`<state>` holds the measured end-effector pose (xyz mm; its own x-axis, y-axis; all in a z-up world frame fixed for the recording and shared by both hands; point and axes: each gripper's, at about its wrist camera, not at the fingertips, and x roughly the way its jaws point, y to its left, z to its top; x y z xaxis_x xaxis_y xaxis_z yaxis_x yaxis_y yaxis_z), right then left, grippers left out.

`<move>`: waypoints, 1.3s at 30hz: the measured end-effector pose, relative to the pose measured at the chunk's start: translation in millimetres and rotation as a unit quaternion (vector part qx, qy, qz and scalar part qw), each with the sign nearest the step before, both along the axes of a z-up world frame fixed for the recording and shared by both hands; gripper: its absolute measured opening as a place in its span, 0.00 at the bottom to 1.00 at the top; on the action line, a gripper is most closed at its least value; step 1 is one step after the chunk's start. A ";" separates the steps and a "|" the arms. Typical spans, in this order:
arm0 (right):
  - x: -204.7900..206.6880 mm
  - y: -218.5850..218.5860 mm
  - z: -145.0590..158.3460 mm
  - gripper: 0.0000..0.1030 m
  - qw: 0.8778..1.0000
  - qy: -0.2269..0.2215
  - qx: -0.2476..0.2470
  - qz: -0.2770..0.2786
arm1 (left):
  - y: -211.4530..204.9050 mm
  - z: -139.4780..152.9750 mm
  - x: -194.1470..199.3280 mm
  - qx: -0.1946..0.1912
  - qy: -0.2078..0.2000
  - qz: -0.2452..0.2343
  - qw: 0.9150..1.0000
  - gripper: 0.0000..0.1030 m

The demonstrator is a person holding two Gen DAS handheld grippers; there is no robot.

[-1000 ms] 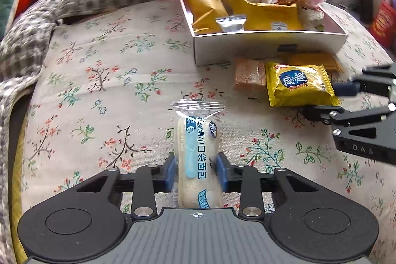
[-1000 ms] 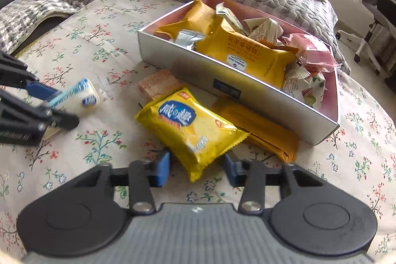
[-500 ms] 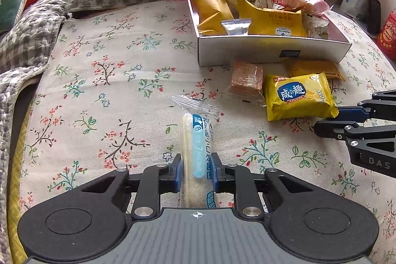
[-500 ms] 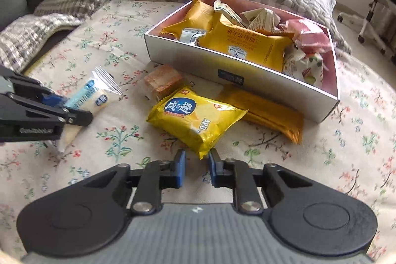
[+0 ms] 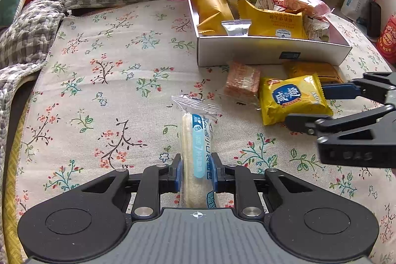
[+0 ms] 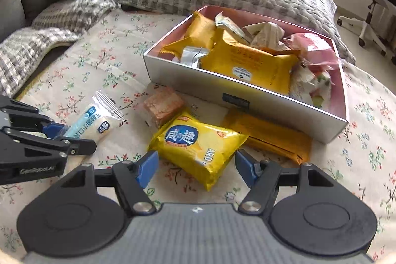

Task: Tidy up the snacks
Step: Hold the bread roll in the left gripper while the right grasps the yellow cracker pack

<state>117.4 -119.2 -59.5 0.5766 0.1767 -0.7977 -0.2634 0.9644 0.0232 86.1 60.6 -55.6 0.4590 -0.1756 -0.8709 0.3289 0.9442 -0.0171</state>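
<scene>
The left gripper has its blue pads pressed against both sides of a long clear-wrapped white bread roll with a pale blue label, which lies along the floral cloth-covered surface, its crimped far end pointing toward the box. From where the camera sits I cannot tell whether the roll is lifted clear of the cloth or only pinched where it lies.

The right gripper stands wide, its blue fingers either side of the near corner of a bright yellow foil biscuit packet with a blue oval logo, not yet touching it as far as I can judge. Just behind that packet lie a small pinkish-brown wrapped cake square and a flat orange-gold wrapped bar, both close against the front wall of the silver cardboard box with a pink lining, which is already heaped with yellow, white and pink packets.

So the step in hand looks like gathering the loose snacks into the box, two at a time. Next, the right gripper would need to close on the yellow packet's edge, which is slippery and puffed with air, so a firm bite well in from the corner seems wise. The left one needs to lift and carry the roll over the box's near wall, finding a gap among the pile.
</scene>
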 end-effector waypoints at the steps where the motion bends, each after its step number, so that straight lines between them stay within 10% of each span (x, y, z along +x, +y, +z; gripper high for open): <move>1: 1.1 3.0 -1.9 0.60 1.000 0.002 -0.007 0.003 | 0.3 0.0 0.2 0.000 0.000 0.000 1.000 0.19; 11: -3.3 14.9 -7.5 0.16 0.998 -0.003 -0.054 0.027 | -1.5 0.2 -0.2 0.002 -0.003 0.003 1.000 0.19; 19: -9.4 0.0 -1.8 0.12 1.000 0.004 -0.002 0.009 | 0.4 1.7 -0.7 0.002 -0.006 0.010 1.000 0.19; 30: -19.1 -19.5 21.5 0.54 0.998 -0.003 0.056 -0.008 | 3.6 3.9 1.9 -0.009 -0.006 0.020 1.000 0.19; 39: 9.9 40.2 3.2 0.63 0.990 -0.021 -0.060 0.128 | 5.5 0.8 4.3 -0.018 -0.001 0.017 1.000 0.19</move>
<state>127.3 -79.0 -56.3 0.5577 0.2268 -0.7985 -0.4972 0.8615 -0.1026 90.3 66.1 -54.8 0.4660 -0.1905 -0.8640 0.2971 0.9535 -0.0500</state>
